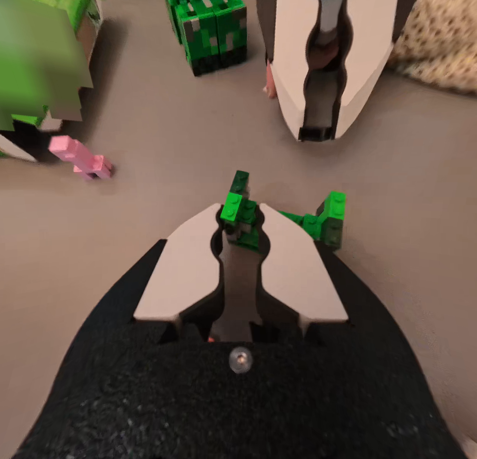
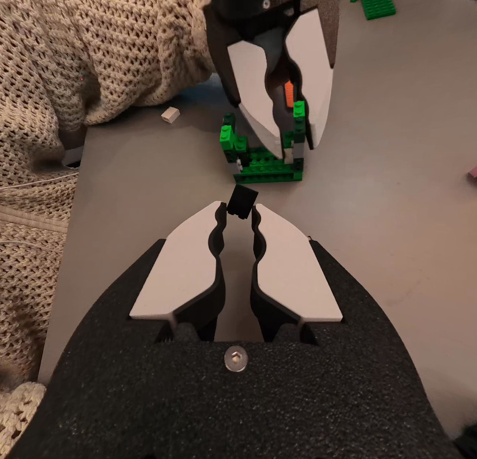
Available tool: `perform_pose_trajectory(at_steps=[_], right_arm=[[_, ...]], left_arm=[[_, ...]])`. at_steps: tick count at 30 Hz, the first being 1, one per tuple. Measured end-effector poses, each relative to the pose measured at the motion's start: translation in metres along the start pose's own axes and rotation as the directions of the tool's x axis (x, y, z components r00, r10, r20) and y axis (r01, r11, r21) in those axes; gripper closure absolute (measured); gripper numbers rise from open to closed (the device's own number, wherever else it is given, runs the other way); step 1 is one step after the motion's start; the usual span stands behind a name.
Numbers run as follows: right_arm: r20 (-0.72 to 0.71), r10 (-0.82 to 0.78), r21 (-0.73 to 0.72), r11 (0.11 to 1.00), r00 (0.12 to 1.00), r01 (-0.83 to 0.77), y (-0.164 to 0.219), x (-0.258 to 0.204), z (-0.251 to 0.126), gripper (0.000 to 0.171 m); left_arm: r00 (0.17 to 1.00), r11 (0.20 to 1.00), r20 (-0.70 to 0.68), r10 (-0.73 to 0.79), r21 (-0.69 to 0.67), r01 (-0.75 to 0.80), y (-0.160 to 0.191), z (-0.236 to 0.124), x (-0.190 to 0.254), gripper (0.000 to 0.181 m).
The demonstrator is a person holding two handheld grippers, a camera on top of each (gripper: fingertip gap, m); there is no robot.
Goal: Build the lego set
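Note:
A partly built green lego structure (image 2: 265, 162) stands on the grey table, with uneven green, dark green and grey walls on a green base. My left gripper (image 1: 240, 221) is shut on one wall of it; the same grip shows in the right wrist view (image 2: 294, 147). The structure's other wall (image 1: 330, 219) shows to the right of my fingers. My right gripper (image 2: 238, 207) is shut on a small black brick (image 2: 242, 205), held just in front of the structure's base. In the left wrist view the right gripper (image 1: 315, 134) points down beyond the structure.
A finished green block figure (image 1: 214, 33) stands at the back, a pink lego piece (image 1: 82, 157) at left beside a box. A green plate (image 2: 378, 4) and loose green bricks lie far right, a grey brick (image 2: 170, 114) near a knitted sleeve (image 2: 90, 54). Spacing between my two grippers at the tips: around 7 centimetres. My left tips are roughly 12 centimetres from the pink lego piece (image 1: 82, 157).

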State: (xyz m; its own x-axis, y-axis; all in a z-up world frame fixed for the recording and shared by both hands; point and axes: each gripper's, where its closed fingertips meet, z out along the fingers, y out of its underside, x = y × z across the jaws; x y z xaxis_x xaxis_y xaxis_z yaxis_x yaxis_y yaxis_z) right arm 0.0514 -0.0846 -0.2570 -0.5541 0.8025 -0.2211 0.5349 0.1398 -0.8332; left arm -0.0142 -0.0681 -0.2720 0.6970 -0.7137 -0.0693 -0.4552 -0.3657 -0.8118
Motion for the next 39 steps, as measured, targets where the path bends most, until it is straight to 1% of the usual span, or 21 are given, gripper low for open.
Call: perform_pose_trajectory(at_steps=[2,3,5,6,7,9,10,11,12,13,16,21,24,25,30,33,35,36,37,38,39], right_arm=[[-0.003,-0.002,0.005,1.000,1.000,0.002,-0.001,0.000,-0.001,0.153],[-0.003,0.000,0.010,1.000,1.000,0.000,-0.002,0.000,-0.002,0.153],[-0.006,0.004,0.023,1.000,1.000,-0.004,-0.003,0.001,-0.004,0.153],[-0.007,0.006,0.027,1.000,1.000,-0.006,-0.004,0.001,-0.004,0.153],[-0.006,0.007,0.028,1.000,1.000,-0.006,-0.004,0.001,-0.005,0.153],[-0.007,0.002,0.025,1.000,1.000,-0.002,-0.004,0.001,-0.004,0.153],[-0.008,-0.002,0.019,1.000,1.000,0.002,-0.003,0.001,-0.003,0.153],[-0.010,-0.005,0.013,1.000,1.000,0.005,-0.003,0.001,-0.002,0.153],[-0.014,-0.009,0.007,1.000,1.000,0.009,-0.002,0.001,-0.001,0.153],[-0.016,-0.013,0.002,1.000,1.000,0.013,-0.001,0.001,0.000,0.153],[-0.025,-0.024,0.001,1.000,0.999,0.025,0.000,0.003,0.002,0.153],[-0.038,-0.045,-0.028,0.999,0.998,0.044,0.005,0.004,0.006,0.153],[-0.049,-0.067,-0.057,0.996,0.997,0.064,0.008,0.005,0.010,0.153],[-0.047,-0.070,-0.068,0.995,0.996,0.067,0.009,0.004,0.012,0.153],[-0.085,-0.108,-0.116,0.988,0.991,0.097,0.011,0.003,0.017,0.153],[-0.076,-0.105,-0.123,0.988,0.992,0.095,0.011,0.000,0.022,0.153],[-0.067,-0.107,-0.138,0.986,0.992,0.097,0.013,-0.002,0.024,0.153],[-0.064,-0.111,-0.145,0.984,0.992,0.100,0.014,-0.003,0.025,0.153],[-0.056,-0.115,-0.150,0.983,0.992,0.106,0.013,-0.006,0.026,0.153],[-0.045,-0.124,-0.152,0.982,0.991,0.116,0.011,-0.010,0.027,0.153],[-0.034,-0.140,-0.152,0.979,0.990,0.133,0.008,-0.016,0.027,0.153]], left_arm=[[0.969,0.980,0.162,0.184,0.046,-0.194,-0.015,-0.006,-0.008,0.163],[0.920,0.954,0.284,0.269,0.056,-0.296,-0.026,-0.013,-0.016,0.164],[0.758,0.883,0.501,0.418,-0.026,-0.469,-0.041,-0.030,-0.029,0.164],[0.664,0.842,0.565,0.490,-0.106,-0.530,-0.043,-0.036,-0.032,0.164],[0.573,0.794,0.595,0.564,-0.199,-0.575,-0.042,-0.039,-0.034,0.164],[0.413,0.687,0.590,0.693,-0.369,-0.625,-0.036,-0.039,-0.033,0.164],[0.353,0.646,0.582,0.732,-0.430,-0.631,-0.034,-0.039,-0.032,0.164],[0.319,0.622,0.576,0.753,-0.464,-0.630,-0.032,-0.037,-0.031,0.164],[0.315,0.615,0.566,0.762,-0.477,-0.628,-0.030,-0.035,-0.029,0.159],[0.334,0.621,0.557,0.761,-0.476,-0.623,-0.027,-0.032,-0.026,0.152],[0.375,0.644,0.547,0.748,-0.466,-0.607,-0.024,-0.031,-0.020,0.141],[0.419,0.690,0.564,0.711,-0.450,-0.567,-0.020,-0.045,-0.009,0.133],[0.463,0.726,0.571,0.678,-0.418,-0.547,-0.013,-0.050,0.000,0.134],[0.479,0.728,0.558,0.678,-0.419,-0.542,-0.011,-0.048,0.004,0.135],[0.548,0.739,0.497,0.673,-0.455,-0.497,-0.007,-0.042,0.016,0.125],[0.606,0.727,0.404,0.685,-0.430,-0.535,-0.004,-0.038,0.033,0.101],[0.639,0.723,0.345,0.687,-0.409,-0.557,0.002,-0.041,0.044,0.079],[0.643,0.729,0.349,0.681,-0.409,-0.549,0.003,-0.046,0.046,0.076],[0.646,0.740,0.364,0.670,-0.388,-0.549,0.001,-0.051,0.049,0.076],[0.649,0.756,0.386,0.655,-0.342,-0.559,-0.005,-0.055,0.056,0.082],[0.656,0.770,0.407,0.636,-0.280,-0.573,-0.012,-0.057,0.066,0.096]])
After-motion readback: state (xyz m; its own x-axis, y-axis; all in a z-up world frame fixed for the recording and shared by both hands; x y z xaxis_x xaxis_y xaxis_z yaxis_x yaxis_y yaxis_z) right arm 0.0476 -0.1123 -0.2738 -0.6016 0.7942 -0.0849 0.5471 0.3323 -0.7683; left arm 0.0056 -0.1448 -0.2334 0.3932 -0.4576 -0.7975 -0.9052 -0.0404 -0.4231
